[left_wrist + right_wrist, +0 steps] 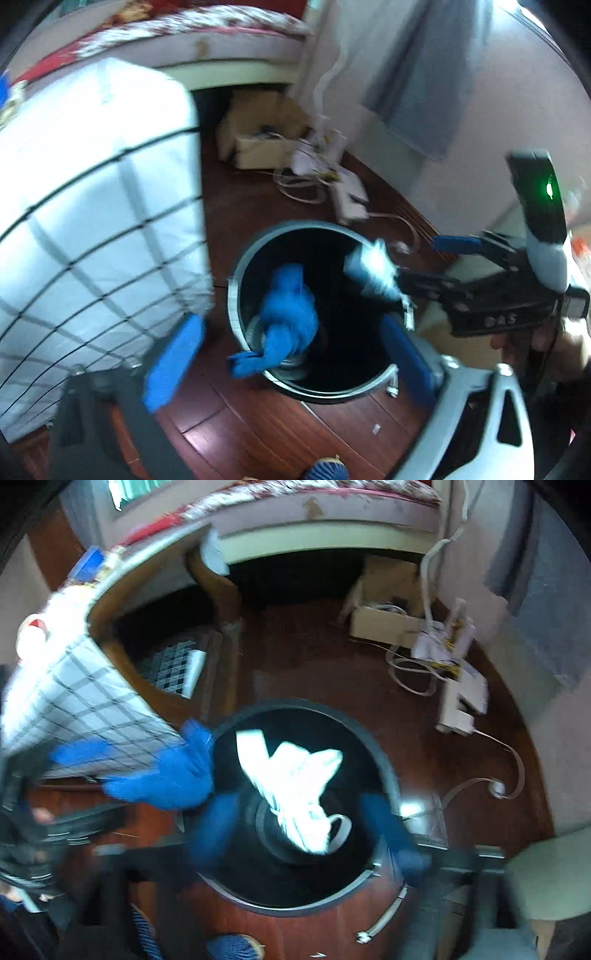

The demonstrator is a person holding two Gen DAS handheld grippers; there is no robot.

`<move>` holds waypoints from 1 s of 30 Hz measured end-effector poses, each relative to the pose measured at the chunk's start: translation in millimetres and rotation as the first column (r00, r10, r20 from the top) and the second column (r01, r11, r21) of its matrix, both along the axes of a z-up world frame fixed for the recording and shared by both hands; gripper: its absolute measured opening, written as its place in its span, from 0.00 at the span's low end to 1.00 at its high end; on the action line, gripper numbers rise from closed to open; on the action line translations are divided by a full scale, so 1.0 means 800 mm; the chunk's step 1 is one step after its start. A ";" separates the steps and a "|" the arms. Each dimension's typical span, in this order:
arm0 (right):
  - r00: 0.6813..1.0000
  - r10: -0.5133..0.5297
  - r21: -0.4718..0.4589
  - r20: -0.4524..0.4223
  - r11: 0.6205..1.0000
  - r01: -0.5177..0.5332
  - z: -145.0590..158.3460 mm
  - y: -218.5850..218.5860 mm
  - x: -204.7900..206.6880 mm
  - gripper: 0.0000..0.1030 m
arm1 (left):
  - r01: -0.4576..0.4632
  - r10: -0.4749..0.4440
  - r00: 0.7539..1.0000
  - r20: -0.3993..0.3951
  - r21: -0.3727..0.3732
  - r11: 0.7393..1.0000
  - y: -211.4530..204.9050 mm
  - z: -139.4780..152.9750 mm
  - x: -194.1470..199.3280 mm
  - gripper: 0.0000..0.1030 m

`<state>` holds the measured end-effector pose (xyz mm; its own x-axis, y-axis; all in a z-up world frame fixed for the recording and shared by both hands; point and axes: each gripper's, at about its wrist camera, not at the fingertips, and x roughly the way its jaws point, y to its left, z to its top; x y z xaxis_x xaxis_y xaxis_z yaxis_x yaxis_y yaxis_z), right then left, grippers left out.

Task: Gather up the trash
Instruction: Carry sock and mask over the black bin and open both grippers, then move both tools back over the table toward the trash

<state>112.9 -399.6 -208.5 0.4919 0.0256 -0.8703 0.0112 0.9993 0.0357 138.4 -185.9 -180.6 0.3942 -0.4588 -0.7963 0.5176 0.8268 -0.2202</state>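
Observation:
A round black trash bin (pixel 236 295) with a grey rim stands on the wooden floor; it also shows in the right wrist view (pixel 380 771). My left gripper (pixel 291 354) is open above the bin, and crumpled blue trash (pixel 288 317) hangs loose between its fingers over the opening. My right gripper (pixel 314 834) is open above the bin, with white crumpled trash (pixel 295 786) loose between its fingers. In the left wrist view the right gripper (pixel 406 266) reaches in from the right with the white trash (pixel 373 269) at its tips. The frames are blurred.
A table with a white checked cloth (pixel 92 206) stands left of the bin. A bed (pixel 221 40) is behind. An open cardboard box (pixel 258 136), a power strip (pixel 351 199) and loose cables (pixel 491 775) lie on the floor near the wall.

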 end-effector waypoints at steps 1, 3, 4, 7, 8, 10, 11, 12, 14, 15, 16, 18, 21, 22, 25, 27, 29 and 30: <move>1.000 -0.023 -0.013 0.004 1.000 0.023 0.001 -0.003 -0.003 0.95 | -0.025 0.025 1.000 -0.002 0.009 1.000 0.006 -0.001 0.000 0.97; 0.998 -0.056 -0.017 0.016 0.998 0.057 0.003 -0.007 -0.008 0.95 | -0.071 0.071 0.997 0.005 0.023 0.997 0.017 -0.001 -0.003 0.99; 0.998 -0.065 -0.015 0.017 0.998 0.065 0.005 -0.007 -0.010 0.96 | -0.084 0.083 0.996 0.015 0.030 0.996 0.020 0.000 -0.006 0.99; 0.997 -0.070 -0.021 0.033 0.997 0.071 0.011 0.001 -0.014 0.99 | -0.104 0.101 0.993 0.054 0.058 0.993 0.023 0.008 -0.013 0.99; 0.997 -0.067 -0.020 0.042 0.997 0.068 0.013 0.004 -0.015 0.99 | -0.111 0.107 0.992 0.070 0.064 0.992 0.025 0.011 -0.015 0.99; 0.996 -0.071 -0.031 0.056 0.997 0.073 0.017 0.008 -0.016 0.99 | -0.120 0.113 0.989 0.091 0.071 0.990 0.028 0.019 -0.017 0.99; 0.995 -0.072 -0.026 0.066 0.997 0.074 0.021 0.010 -0.017 0.99 | -0.127 0.119 0.987 0.105 0.076 0.989 0.030 0.022 -0.017 0.99; 0.995 -0.074 -0.013 0.073 0.997 0.075 0.025 0.013 -0.018 0.99 | -0.131 0.122 0.986 0.114 0.078 0.988 0.032 0.023 -0.016 0.99; 0.994 -0.072 -0.006 0.084 0.997 0.073 0.031 0.019 -0.019 0.99 | -0.148 0.136 0.981 0.136 0.084 0.985 0.039 0.029 -0.018 0.99; 0.993 -0.067 -0.009 0.093 0.998 0.068 0.035 0.023 -0.020 0.99 | -0.163 0.149 0.977 0.150 0.082 0.983 0.045 0.034 -0.023 0.99; 0.993 -0.060 -0.012 0.099 0.998 0.062 0.039 0.028 -0.020 0.99 | -0.176 0.162 0.974 0.157 0.078 0.981 0.053 0.038 -0.024 0.99; 0.993 -0.037 -0.018 0.116 0.999 0.039 0.047 0.039 -0.022 0.99 | -0.202 0.188 0.967 0.172 0.067 0.977 0.067 0.045 -0.027 0.99; 0.991 -0.013 -0.029 0.130 0.999 0.017 0.056 0.055 -0.022 0.99 | -0.229 0.216 0.959 0.183 0.054 0.972 0.082 0.050 -0.030 0.99; 0.991 -0.006 -0.030 0.137 1.000 0.010 0.061 0.061 -0.023 0.99 | -0.237 0.225 0.957 0.181 0.049 0.970 0.086 0.051 -0.030 0.99; 0.988 0.014 -0.039 0.155 0.999 -0.008 0.070 0.075 -0.024 0.99 | -0.259 0.246 0.949 0.195 0.046 0.965 0.099 0.054 -0.034 0.99; 0.986 0.028 -0.041 0.164 0.999 -0.021 0.075 0.085 -0.024 0.99 | -0.270 0.256 0.946 0.200 0.045 0.962 0.106 0.058 -0.036 1.00; 0.984 0.037 -0.043 0.171 0.999 -0.030 0.079 0.093 -0.024 0.99 | -0.282 0.267 0.940 0.211 0.046 0.958 0.114 0.063 -0.039 1.00; 0.984 0.042 -0.041 0.175 0.999 -0.035 0.082 0.097 -0.025 0.99 | -0.287 0.271 0.938 0.216 0.046 0.957 0.117 0.064 -0.040 1.00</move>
